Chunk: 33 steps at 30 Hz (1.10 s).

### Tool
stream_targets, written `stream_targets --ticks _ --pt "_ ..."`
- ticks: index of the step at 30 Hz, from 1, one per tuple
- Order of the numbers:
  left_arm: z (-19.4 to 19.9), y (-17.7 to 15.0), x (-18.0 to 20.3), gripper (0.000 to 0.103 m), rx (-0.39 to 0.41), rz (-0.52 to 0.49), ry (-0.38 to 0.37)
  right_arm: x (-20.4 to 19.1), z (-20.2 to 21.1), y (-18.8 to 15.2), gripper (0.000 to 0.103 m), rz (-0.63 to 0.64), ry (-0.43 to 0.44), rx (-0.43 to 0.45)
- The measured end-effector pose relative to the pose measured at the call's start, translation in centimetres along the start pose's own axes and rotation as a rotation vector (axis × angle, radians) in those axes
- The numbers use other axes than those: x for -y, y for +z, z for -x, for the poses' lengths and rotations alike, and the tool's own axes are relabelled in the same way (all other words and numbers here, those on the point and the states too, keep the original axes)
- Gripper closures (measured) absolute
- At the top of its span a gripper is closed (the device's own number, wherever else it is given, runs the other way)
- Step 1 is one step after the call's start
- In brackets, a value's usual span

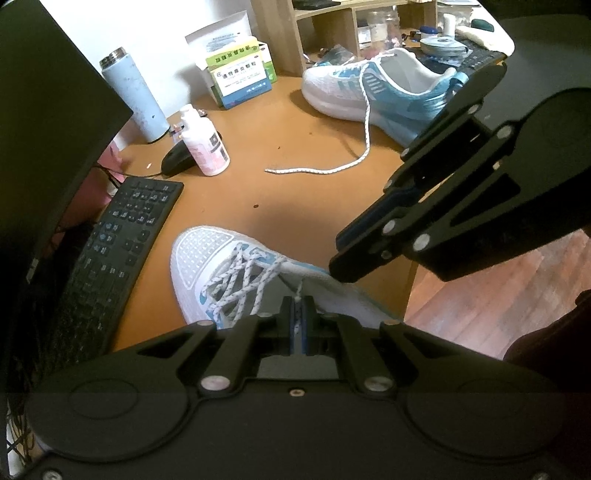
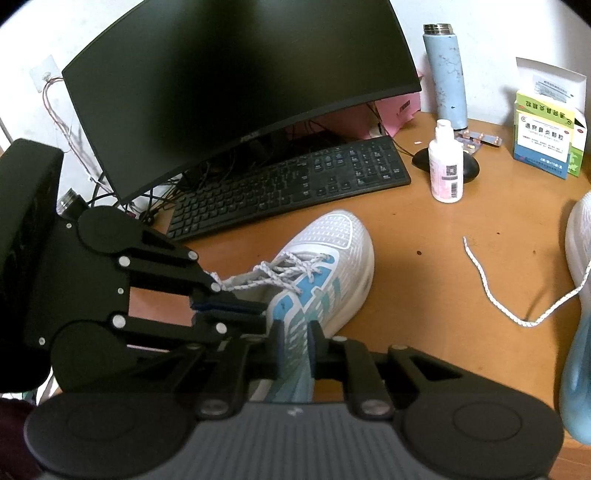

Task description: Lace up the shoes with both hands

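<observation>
A white and blue laced shoe (image 1: pixel 207 258) (image 2: pixel 325 251) lies on the wooden desk (image 1: pixel 295 125), toe toward the keyboard. My left gripper (image 1: pixel 297 314) is shut on the end of its speckled white lace (image 1: pixel 243 280); it also shows in the right wrist view (image 2: pixel 236 306), with the lace (image 2: pixel 258 277) running taut to the eyelets. My right gripper (image 2: pixel 295 347) has its jaws narrowly apart around the shoe's side near the collar, gripping it; it also shows in the left wrist view (image 1: pixel 340 258). A second shoe (image 1: pixel 380 92) lies at the back with a loose lace (image 1: pixel 332 170) trailing.
A black keyboard (image 2: pixel 295 184), monitor (image 2: pixel 236 81), mouse (image 2: pixel 469 166), white bottle (image 2: pixel 445 166), blue flask (image 2: pixel 445 74) and medicine boxes (image 2: pixel 546 144) stand around the desk. A wooden shelf (image 1: pixel 332 22) is at the back. The desk edge and floor (image 1: pixel 480 288) are on the right.
</observation>
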<state>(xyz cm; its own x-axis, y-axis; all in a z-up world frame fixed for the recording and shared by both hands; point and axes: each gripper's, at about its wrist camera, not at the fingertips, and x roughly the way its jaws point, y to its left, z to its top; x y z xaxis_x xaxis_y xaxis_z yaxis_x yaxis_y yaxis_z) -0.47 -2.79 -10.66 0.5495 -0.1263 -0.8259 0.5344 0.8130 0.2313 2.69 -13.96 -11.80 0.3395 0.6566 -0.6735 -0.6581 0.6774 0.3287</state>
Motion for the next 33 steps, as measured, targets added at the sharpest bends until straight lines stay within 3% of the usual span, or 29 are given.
stream_targets --ticks 12,24,27,33 --pt "-0.3 -0.2 -0.1 0.102 0.009 0.021 -0.038 0.1 -0.3 -0.2 0.089 -0.005 0.009 -0.003" --pt "0.0 0.3 -0.5 0.102 0.064 0.050 -0.020 0.3 0.0 0.1 0.088 -0.027 0.001 0.009" --pt "-0.2 0.2 0.1 0.102 0.058 0.005 -0.028 0.8 0.1 0.3 0.085 -0.082 0.023 0.024" --pt "0.0 0.0 -0.2 0.102 0.065 0.022 -0.028 2.2 -0.3 0.4 0.084 -0.207 0.074 0.028"
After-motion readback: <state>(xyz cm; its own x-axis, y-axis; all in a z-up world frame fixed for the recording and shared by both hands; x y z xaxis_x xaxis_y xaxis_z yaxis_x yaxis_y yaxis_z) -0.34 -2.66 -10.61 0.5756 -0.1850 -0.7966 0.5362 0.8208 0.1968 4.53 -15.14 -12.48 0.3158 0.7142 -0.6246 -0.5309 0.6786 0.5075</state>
